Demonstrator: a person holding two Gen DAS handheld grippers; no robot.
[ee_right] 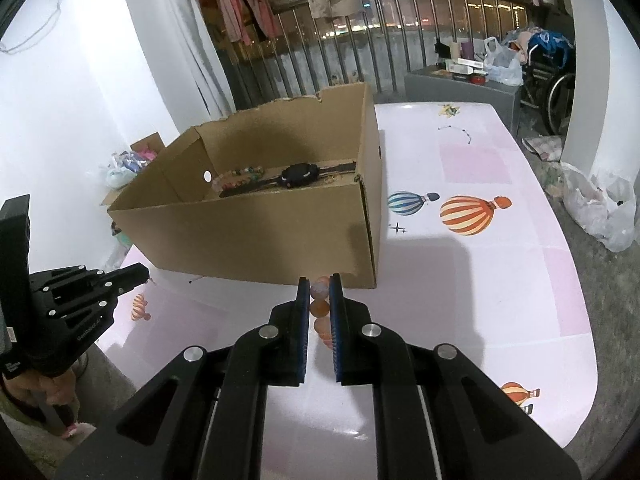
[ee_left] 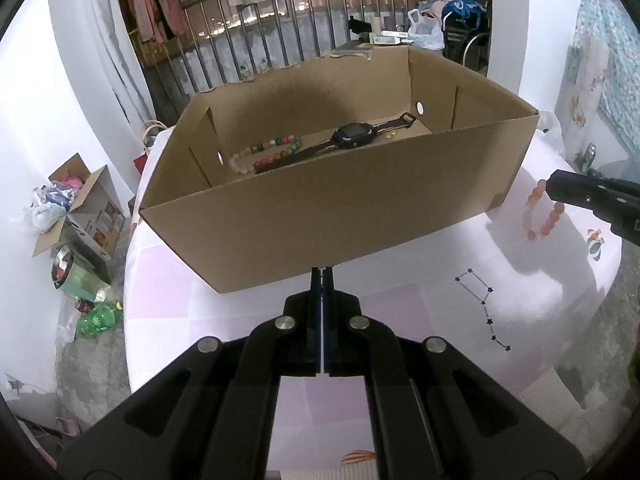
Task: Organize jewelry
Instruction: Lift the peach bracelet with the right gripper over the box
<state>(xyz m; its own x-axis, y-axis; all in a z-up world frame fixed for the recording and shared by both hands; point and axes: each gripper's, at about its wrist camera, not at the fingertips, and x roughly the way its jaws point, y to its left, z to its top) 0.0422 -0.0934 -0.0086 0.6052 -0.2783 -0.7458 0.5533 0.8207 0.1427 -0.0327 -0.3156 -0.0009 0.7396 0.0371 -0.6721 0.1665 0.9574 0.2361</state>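
The right gripper (ee_right: 319,308) was clamped on a bracelet of round, translucent orange-pink beads (ee_left: 541,211), which lay looped on the pale pink tablecloth (ee_right: 472,280) just beside the near right corner of the open cardboard box (ee_left: 320,216). Inside the box, along its far wall, lay a black watch (ee_left: 354,137) with its strap stretched out, and to its left a bracelet of mixed green, red and milky beads (ee_left: 266,153). The left gripper (ee_left: 322,280) hovered empty before the box's near wall, its fingers pressed together.
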